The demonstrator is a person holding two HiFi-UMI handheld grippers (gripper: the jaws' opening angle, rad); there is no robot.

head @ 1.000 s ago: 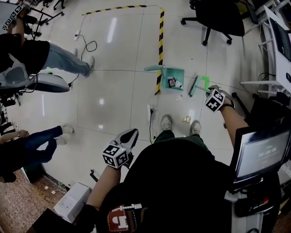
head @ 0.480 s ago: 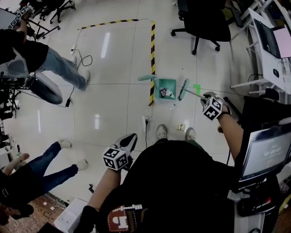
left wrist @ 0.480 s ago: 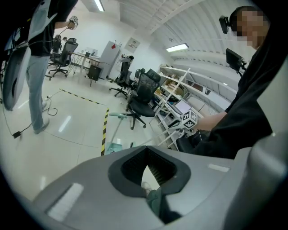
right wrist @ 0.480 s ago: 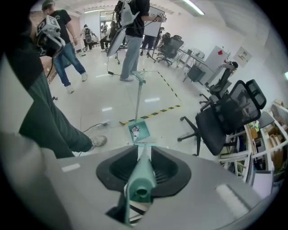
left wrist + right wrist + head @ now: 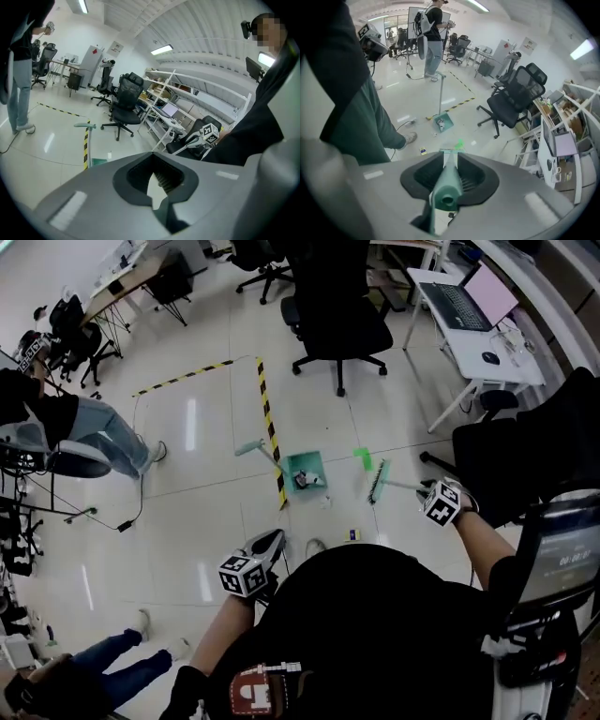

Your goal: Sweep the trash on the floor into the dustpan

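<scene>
A green dustpan (image 5: 307,465) stands on the floor by the striped tape, its long handle (image 5: 249,447) upright and some trash (image 5: 300,481) inside it. The green broom head (image 5: 378,481) rests on the floor to the dustpan's right. Its handle runs back to my right gripper (image 5: 433,494), which is shut on it (image 5: 446,186). A green scrap (image 5: 362,457), a small white bit (image 5: 327,502) and a yellow piece (image 5: 354,534) lie loose near the broom. My left gripper (image 5: 268,542) hangs by my side, shut and empty. The dustpan (image 5: 444,123) also shows ahead in the right gripper view.
Yellow-black tape (image 5: 269,430) marks the floor. A black office chair (image 5: 337,329) stands behind the dustpan and another (image 5: 511,456) at my right. A white desk (image 5: 473,352) holds a laptop. People stand at the left (image 5: 89,432). A cable (image 5: 131,512) lies on the floor.
The head view has swung up and back, so the dustpan and broom look smaller and farther. The broom head now sits farther right of the dustpan. Both grippers keep their states.
</scene>
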